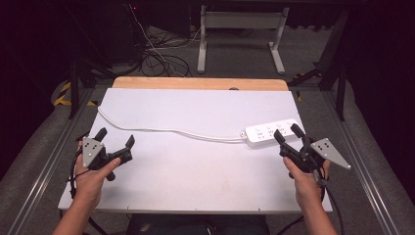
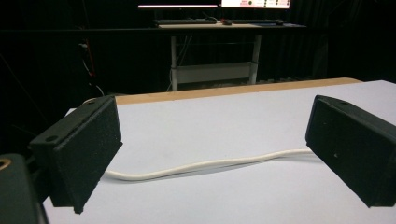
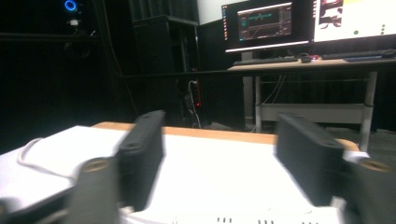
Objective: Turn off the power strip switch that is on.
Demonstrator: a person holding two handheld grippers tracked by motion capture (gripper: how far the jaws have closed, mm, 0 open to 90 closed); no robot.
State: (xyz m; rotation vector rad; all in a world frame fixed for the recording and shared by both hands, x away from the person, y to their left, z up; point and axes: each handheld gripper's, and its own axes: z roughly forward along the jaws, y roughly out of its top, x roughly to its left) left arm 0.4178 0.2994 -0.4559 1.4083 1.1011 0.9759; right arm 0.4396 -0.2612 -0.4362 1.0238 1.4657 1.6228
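Your right gripper (image 1: 289, 135) stands with its two black jaws spread apart and nothing clamped between them; it hangs just at the near edge of the white plastic power strip (image 1: 272, 132), jaw tips pointing over it. In the right gripper view the strip (image 3: 243, 217) lies below and between the jaws, its slotted top at the bottom edge, and the picture is blurred, so you cannot tell whether a pad brushes the casing. Your right hand (image 1: 307, 182) grips the handle from the near side of the strip.

The strip lies flat at the right side of the white rectangular table top (image 1: 195, 166), its long side slightly slanted. From the strip's left end a thin white cord (image 1: 166, 130) runs leftward in a shallow wave and curves off toward the far left corner.

Well to the left of the strip, your left gripper (image 1: 116, 139) is also released, jaws wide and empty, held by your left hand (image 1: 93, 178) near the table's left edge. In the left gripper view the cord (image 2: 205, 164) crosses the surface beyond the open jaws.
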